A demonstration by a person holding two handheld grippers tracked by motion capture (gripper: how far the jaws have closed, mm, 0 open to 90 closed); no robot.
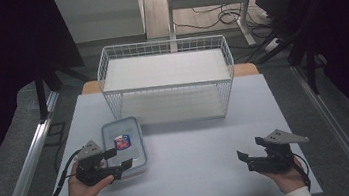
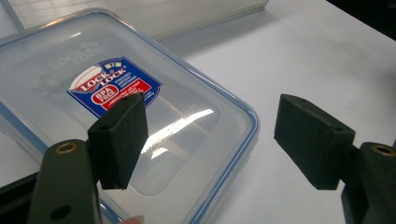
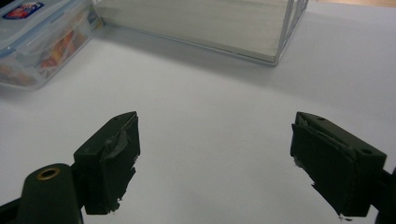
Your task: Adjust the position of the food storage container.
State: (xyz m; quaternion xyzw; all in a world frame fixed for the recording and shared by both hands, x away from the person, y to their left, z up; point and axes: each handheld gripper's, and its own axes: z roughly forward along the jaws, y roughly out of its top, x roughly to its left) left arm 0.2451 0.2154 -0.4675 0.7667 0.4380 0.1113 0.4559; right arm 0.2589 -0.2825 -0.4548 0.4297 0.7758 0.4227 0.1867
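The left tongs [image 1: 118,157], spread wide and pinching nothing, straddle the near right corner of a clear lidded food container [image 1: 124,147], whose long axis runs near to far on the bench [image 1: 208,139]. The right tongs [image 1: 243,159], also spread and empty, hover well apart to its right, so the left hand is nearer.

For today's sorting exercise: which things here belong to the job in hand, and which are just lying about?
In the job: plastic container, left gripper open over its lid.
Lying about: wire basket, right gripper open over bare table.
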